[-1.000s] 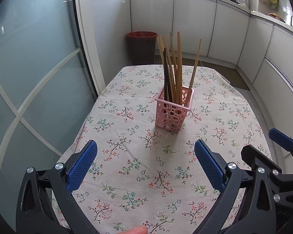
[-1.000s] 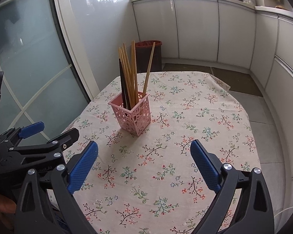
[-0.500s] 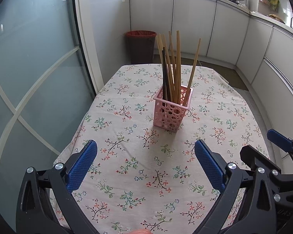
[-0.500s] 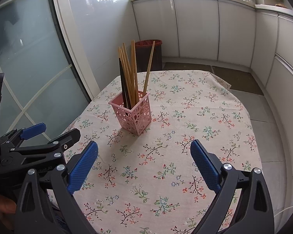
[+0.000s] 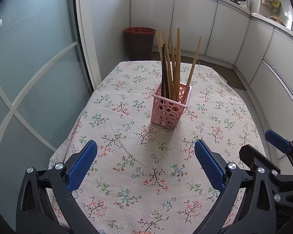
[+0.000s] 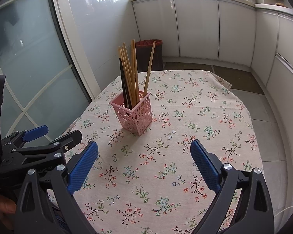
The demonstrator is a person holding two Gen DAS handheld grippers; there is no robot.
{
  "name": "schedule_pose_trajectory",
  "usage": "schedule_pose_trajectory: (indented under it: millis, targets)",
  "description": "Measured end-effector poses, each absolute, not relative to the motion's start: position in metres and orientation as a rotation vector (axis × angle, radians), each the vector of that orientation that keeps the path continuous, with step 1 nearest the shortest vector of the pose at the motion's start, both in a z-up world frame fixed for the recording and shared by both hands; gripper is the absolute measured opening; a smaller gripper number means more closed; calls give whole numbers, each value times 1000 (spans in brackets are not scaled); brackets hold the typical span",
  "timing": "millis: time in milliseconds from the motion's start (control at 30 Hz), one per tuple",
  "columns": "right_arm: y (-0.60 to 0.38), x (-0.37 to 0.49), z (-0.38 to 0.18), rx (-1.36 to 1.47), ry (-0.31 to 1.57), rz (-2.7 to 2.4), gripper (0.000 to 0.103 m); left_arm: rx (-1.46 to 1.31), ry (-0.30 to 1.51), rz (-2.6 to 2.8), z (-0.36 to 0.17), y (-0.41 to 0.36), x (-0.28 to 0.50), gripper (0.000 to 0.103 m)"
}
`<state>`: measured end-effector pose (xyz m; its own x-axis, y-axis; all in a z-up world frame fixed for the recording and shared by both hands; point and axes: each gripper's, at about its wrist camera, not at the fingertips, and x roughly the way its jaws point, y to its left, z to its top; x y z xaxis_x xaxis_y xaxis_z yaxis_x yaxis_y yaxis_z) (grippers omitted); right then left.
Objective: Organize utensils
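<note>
A pink perforated holder [image 5: 171, 108] stands upright on the floral tablecloth [image 5: 127, 156]. It holds several wooden chopsticks [image 5: 176, 62] and a dark one [image 5: 164, 74], all standing on end. The holder also shows in the right wrist view [image 6: 133, 112] with the chopsticks [image 6: 133, 70]. My left gripper [image 5: 146, 165] is open and empty, well short of the holder. My right gripper [image 6: 144, 165] is open and empty, also short of the holder. The left gripper's side shows at the left of the right wrist view [image 6: 39, 148].
A dark bin with a red liner [image 5: 139, 42] stands on the floor beyond the table's far edge. A frosted glass door [image 5: 29, 74] runs along the left. White cabinets [image 5: 234, 29] curve around the back and right.
Both grippers have drawn back slightly and risen, so the holder looks a little farther away. Jaws stay open. Nothing on the table has moved.
</note>
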<state>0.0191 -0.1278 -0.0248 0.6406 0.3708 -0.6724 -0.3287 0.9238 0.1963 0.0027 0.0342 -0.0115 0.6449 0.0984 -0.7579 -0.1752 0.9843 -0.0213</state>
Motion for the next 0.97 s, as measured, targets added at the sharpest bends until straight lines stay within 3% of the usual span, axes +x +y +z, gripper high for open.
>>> schedule_pose_trajectory:
  millis: [967]
  targets:
    - [-127,19,-25,56,778,398,93,-81,858,161,-10,33,3,96]
